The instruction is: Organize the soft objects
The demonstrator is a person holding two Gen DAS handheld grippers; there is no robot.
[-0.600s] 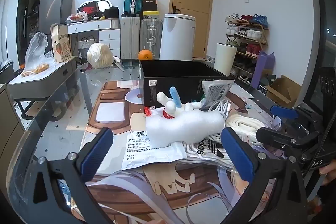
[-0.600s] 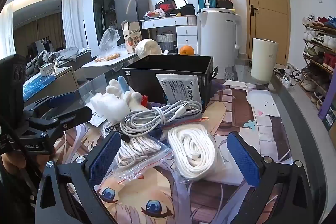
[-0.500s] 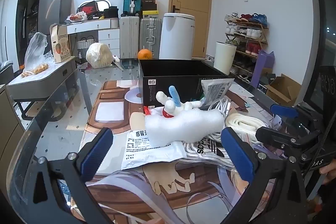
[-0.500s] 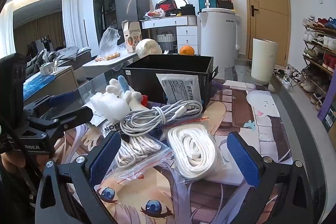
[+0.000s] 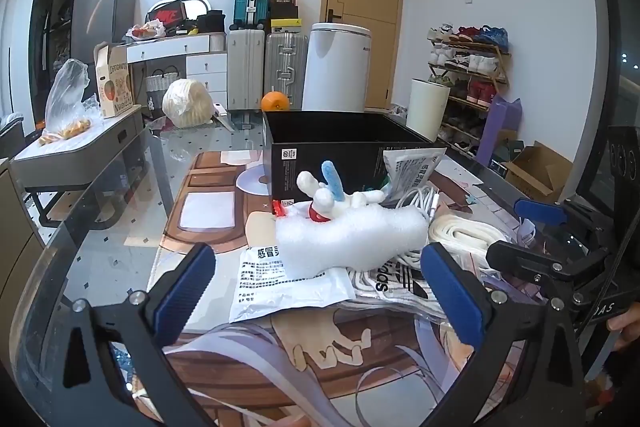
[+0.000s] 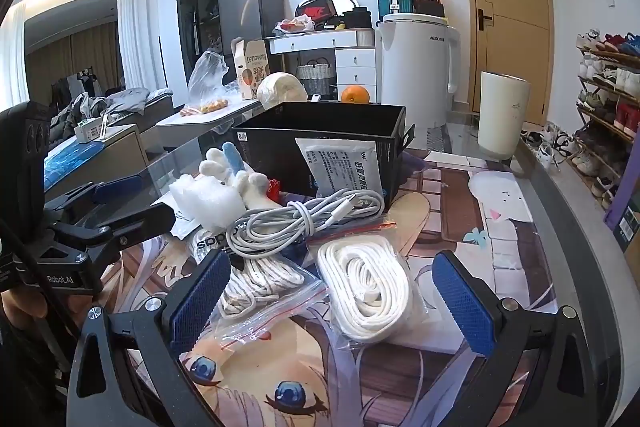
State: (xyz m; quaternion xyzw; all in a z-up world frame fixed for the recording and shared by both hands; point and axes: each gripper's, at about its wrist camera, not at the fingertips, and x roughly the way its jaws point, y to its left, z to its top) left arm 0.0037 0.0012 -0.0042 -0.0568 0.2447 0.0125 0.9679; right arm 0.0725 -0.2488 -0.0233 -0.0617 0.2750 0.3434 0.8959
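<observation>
Two tools, left tool (image 5: pixel 318 291) and right tool (image 6: pixel 330 297), stay wide and empty over the surface (image 5: pixel 120 227); almost nothing has shifted, so the plush toy (image 5: pixel 348 227) and black box (image 5: pixel 340 147) await sorting

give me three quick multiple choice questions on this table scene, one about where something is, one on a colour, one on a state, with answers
1. Where does the white medicine sachet stand?
A. leaning on the front of the black box
B. inside the box
C. under the white rope coil

2. What colour are the pads of the right gripper?
A. red
B. blue
C. yellow

3. How does the left gripper stand?
A. shut on the bubble wrap roll
B. shut on the plush toy
C. open, holding nothing

Answers: 1 A, the sachet rests upright against the box's front wall, outside it. 2 B, both pads show blue in the right wrist view. 3 C, its fingers are wide apart, with the bubble wrap roll lying on the table beyond them, ungripped.
</observation>
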